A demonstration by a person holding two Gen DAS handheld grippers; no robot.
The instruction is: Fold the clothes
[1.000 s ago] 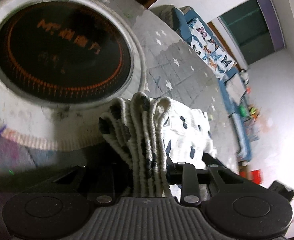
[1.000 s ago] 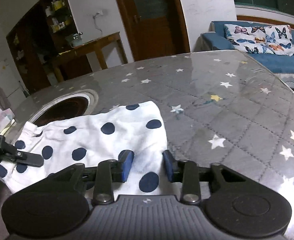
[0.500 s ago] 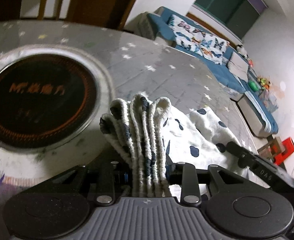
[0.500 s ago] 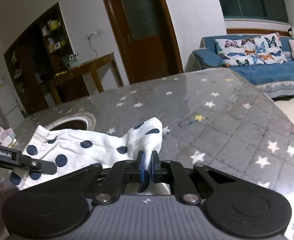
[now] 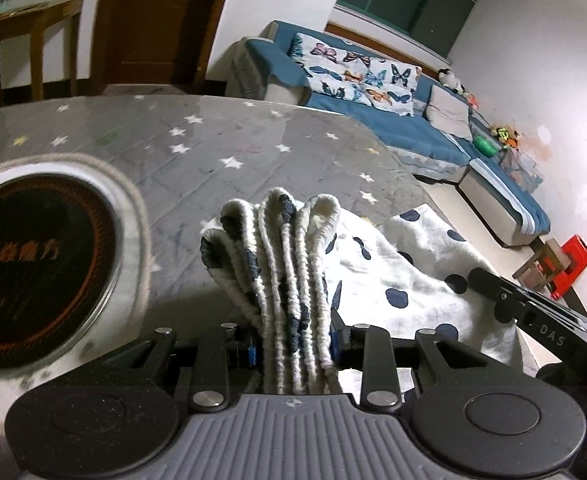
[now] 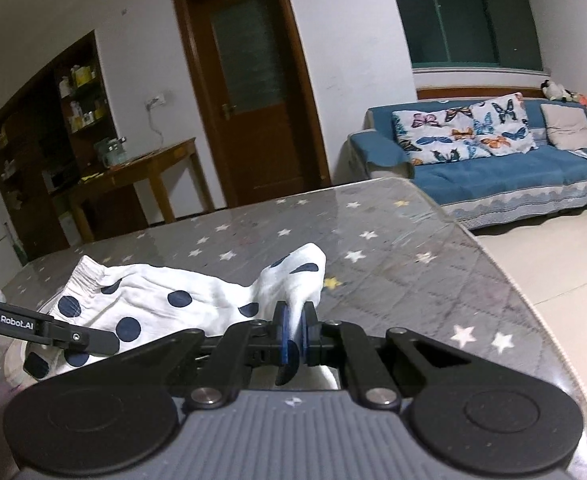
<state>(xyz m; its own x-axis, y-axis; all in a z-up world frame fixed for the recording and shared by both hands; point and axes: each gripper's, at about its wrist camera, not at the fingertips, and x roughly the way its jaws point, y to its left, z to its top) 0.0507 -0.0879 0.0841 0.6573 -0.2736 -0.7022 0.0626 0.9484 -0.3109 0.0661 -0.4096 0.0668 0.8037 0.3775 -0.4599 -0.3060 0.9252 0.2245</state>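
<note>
Am holding white navy-dotted cotton garment (image 6: pixel 153 300) stretched left-right over grey star-print table (image 6: pixel 393 240): left gripper (image 5: pixel 293 344) jaws clenching bunched elastic waistband (image 5: pixel 281 248), right gripper (image 6: pixel 293 336) jaws pinching hem corner.

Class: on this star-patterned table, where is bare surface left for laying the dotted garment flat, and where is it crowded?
Bare: the tabletop beyond the polka-dot garment, toward the sofa-side edge. Crowded: the round burner takes the other side, and both grippers, left and right, clamp the cloth.
</note>
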